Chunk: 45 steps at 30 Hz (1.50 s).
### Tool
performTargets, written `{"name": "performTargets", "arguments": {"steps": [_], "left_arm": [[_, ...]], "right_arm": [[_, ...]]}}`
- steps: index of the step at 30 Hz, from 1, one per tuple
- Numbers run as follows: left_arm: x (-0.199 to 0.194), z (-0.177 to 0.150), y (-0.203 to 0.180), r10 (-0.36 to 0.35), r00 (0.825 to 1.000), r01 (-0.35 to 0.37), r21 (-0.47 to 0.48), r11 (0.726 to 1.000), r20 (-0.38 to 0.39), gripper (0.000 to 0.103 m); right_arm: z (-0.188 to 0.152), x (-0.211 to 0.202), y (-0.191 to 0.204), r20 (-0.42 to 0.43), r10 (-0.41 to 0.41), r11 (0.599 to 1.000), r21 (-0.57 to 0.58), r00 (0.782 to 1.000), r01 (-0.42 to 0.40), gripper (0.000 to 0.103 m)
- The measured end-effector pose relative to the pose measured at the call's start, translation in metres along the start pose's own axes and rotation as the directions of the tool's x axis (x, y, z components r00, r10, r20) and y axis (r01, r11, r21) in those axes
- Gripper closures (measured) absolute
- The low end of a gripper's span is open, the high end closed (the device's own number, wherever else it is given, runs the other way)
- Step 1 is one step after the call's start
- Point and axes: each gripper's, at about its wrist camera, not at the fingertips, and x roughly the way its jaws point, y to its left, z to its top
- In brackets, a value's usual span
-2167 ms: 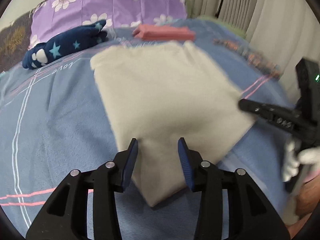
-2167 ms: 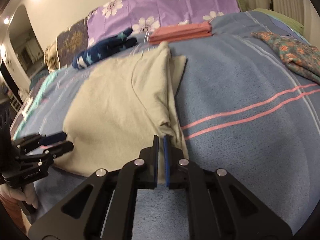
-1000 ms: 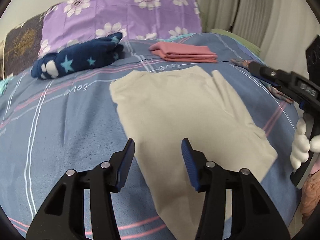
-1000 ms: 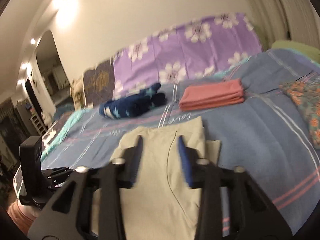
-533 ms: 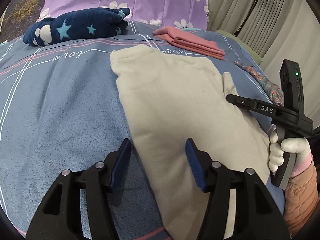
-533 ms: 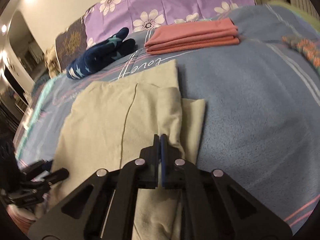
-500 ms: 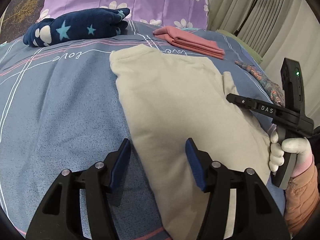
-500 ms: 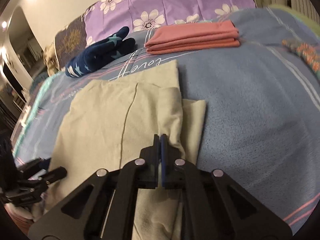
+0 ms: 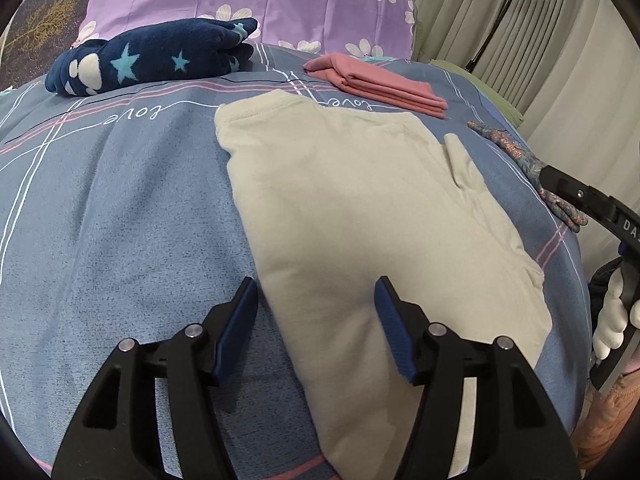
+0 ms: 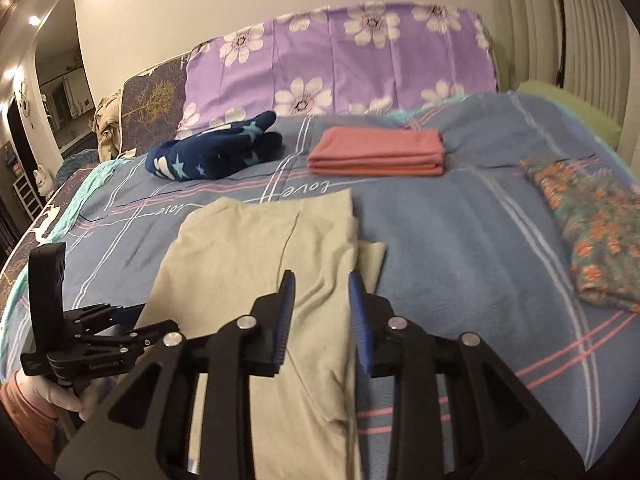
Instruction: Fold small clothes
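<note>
Beige garment [image 9: 360,216], near edge cut off

A: What surface is presented by the bedspread [image 9: 120,208]?

B: A brushed, slightly fuzzy blue cloth — matt, with printed pink and white lines.

A: And the beige garment [image 9: 360,208]?

B: A soft, matt knit is seen, smooth, with a stitched hem. The pink folded cloth [image 10: 380,152] appears smooth and matt; the navy star blanket [image 9: 160,56] is seen as plush fleece.

A: The left gripper [image 9: 316,316]?

B: Matt black plastic — with blue ribbed pads [image 9: 394,332] and bright metal screw heads.
</note>
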Motion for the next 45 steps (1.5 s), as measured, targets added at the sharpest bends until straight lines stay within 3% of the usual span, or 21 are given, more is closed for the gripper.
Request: {"name": "performTargets", "arguments": {"steps": [8,15,19,23,26,29,32,34,35,37,39,42,45], "left_arm": [[0.000,-0.001,0.000,0.002,1.000,-0.002,0.000,1.000,0.002,0.040],[0.001,0.000,-0.001,-0.016,1.000,0.016,0.004,1.000,-0.002,0.033],[0.001,0.001,-0.002,-0.018,1.000,0.018,0.007,1.000,-0.006,0.032],[0.001,0.006,-0.001,-0.025,0.999,0.025,-0.002,1.000,-0.021,0.032],[0.005,0.014,0.005,-0.055,0.998,0.054,-0.029,0.998,-0.029,0.032],[0.012,0.025,0.010,-0.080,0.996,0.079,-0.041,0.996,-0.043,0.032],[0.023,0.038,0.013,-0.082,0.995,0.080,-0.038,0.996,-0.058,0.040],[0.030,0.047,0.017,-0.086,0.994,0.082,-0.055,0.995,-0.061,0.049],[0.032,0.050,0.020,-0.089,0.994,0.085,-0.064,0.994,-0.061,0.052],[0.034,0.054,0.021,-0.089,0.994,0.085,-0.069,0.994,-0.057,0.066],[0.032,0.055,0.018,-0.076,0.996,0.074,-0.057,0.996,-0.041,0.074],[0.024,0.055,0.009,-0.050,0.999,0.050,-0.014,0.999,-0.009,0.081],[0.014,0.059,0.003,-0.036,0.999,0.036,0.001,0.999,0.017,0.083]], "right_arm": [[-0.009,0.010,-0.009,-0.036,-0.003,1.000,0.030,0.999,0.004,0.070],[-0.015,0.018,-0.011,-0.051,-0.028,0.999,0.015,0.998,0.029,0.061],[-0.022,0.034,-0.022,-0.106,0.030,0.999,0.040,0.994,-0.026,0.055],[-0.028,0.053,-0.051,-0.194,0.196,0.970,0.179,0.961,-0.162,0.054],[-0.024,0.062,-0.062,-0.211,0.297,0.941,0.229,0.931,-0.248,0.049],[-0.017,0.079,-0.067,-0.230,0.396,0.902,0.279,0.889,-0.330,0.045],[-0.005,0.101,-0.067,-0.248,0.449,0.878,0.299,0.858,-0.373,0.046],[0.004,0.115,-0.065,-0.257,0.461,0.872,0.308,0.849,-0.380,0.051],[0.008,0.121,-0.063,-0.265,0.452,0.878,0.300,0.852,-0.373,0.054],[0.012,0.128,-0.058,-0.274,0.425,0.894,0.280,0.863,-0.351,0.070],[0.013,0.124,-0.052,-0.268,0.407,0.904,0.255,0.874,-0.343,0.077],[0.014,0.111,-0.041,-0.235,0.355,0.930,0.188,0.905,-0.316,0.083],[0.020,0.098,-0.035,-0.199,0.339,0.937,0.164,0.920,-0.310,0.086]]}}
